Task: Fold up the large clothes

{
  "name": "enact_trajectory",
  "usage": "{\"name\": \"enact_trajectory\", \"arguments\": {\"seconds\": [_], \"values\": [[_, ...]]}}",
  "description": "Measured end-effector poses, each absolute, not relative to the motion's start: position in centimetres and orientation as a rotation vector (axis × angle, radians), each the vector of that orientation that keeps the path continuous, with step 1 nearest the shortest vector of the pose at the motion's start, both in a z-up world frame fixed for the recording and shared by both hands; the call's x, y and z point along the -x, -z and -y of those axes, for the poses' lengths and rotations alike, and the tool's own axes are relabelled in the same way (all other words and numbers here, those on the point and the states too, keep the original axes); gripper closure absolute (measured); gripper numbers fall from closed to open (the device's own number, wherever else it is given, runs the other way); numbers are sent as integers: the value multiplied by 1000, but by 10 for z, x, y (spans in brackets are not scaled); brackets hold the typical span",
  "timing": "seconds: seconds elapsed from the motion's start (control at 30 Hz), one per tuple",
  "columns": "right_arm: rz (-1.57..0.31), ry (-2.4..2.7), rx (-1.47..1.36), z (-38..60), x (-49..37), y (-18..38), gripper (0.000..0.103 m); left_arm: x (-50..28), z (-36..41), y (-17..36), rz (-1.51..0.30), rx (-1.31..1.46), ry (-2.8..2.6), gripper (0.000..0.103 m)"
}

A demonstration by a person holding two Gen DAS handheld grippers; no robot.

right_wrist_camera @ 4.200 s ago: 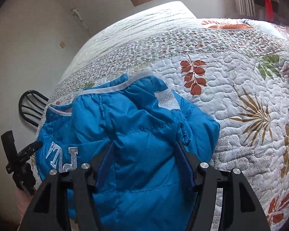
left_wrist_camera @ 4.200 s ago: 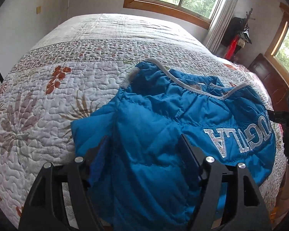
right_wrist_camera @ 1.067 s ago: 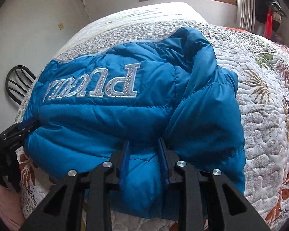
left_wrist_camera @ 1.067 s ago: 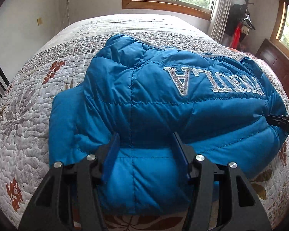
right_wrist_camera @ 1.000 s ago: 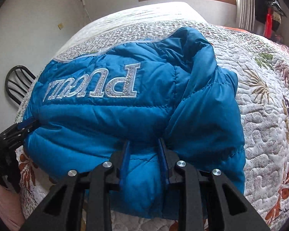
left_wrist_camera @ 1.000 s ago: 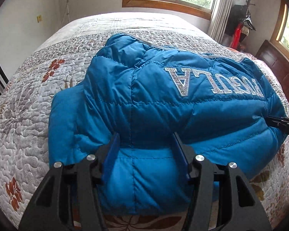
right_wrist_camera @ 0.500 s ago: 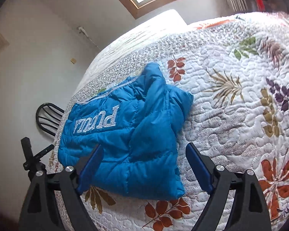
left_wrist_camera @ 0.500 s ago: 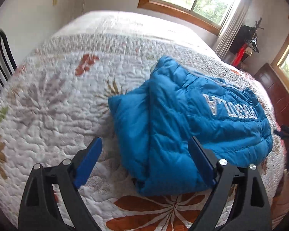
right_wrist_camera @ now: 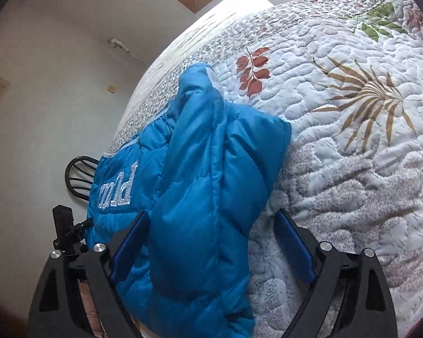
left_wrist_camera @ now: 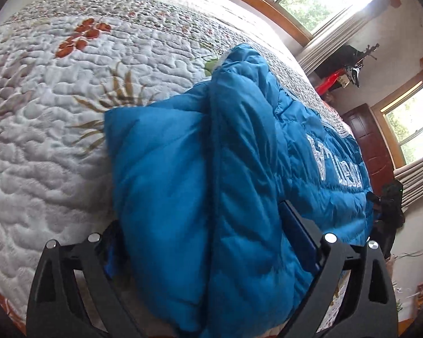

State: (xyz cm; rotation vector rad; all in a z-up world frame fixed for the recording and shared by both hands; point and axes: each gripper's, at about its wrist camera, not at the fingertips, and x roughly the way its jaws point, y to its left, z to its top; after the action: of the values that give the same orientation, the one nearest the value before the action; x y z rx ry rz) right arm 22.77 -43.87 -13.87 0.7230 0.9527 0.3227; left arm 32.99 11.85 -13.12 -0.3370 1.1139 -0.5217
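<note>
Straddling each end of the folded blue jacket (left_wrist_camera: 211, 183) at the lower centre, on the quilt (left_wrist_camera: 42, 140), my left gripper (left_wrist_camera: 200, 242) and right gripper (right_wrist_camera: 211, 242) have just been opening and now stand spread, pinching nothing. I should close both together on all layers, so the next fold stays even.

Blue puffer jacket (left_wrist_camera: 239, 169) carries silver glittery lettering (left_wrist_camera: 335, 166) across its quilted top panel, upside down to the camera. Left wrist view: an "A" reads clearly, the following letters smear out toward the edge. Right wrist view: same lettering (right_wrist_camera: 117, 190) seen sideways, a "P" legible, the rest unclear. No other readable text anywhere.
</note>
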Motion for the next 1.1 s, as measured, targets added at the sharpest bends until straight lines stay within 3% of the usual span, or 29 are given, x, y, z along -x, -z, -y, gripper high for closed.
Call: {"name": "enact_trajectory", "arguments": {"seconds": [0.07,0.1,0.17,0.23,0.33,0.53,0.77,0.97,1.1], "values": [[-960,-324,-714,433,-234,139,27,-336,-112,132,-1125,346,529,10],[-968,-314,-715,430,-236,140,33,-338,-108,132,-1130,337,522,16],[-958,-339,-727,426,-237,138,58,-336,-101,127,-1120,326,522,34],[-940,-331,-693,420,-231,129,69,-330,-100,118,-1097,333,519,58],[-909,-328,-656,411,-219,109,80,-316,-100,102,-1059,337,519,71],[-846,-386,-615,394,-177,64,85,-278,-111,70,-1014,337,538,78],[-784,-455,-538,362,-115,29,85,-199,-144,32,-908,303,564,79],[-790,-500,-508,332,-72,32,85,-143,-179,27,-872,276,560,79],[-842,-493,-504,322,-70,55,85,-131,-195,52,-911,265,525,78]]}}
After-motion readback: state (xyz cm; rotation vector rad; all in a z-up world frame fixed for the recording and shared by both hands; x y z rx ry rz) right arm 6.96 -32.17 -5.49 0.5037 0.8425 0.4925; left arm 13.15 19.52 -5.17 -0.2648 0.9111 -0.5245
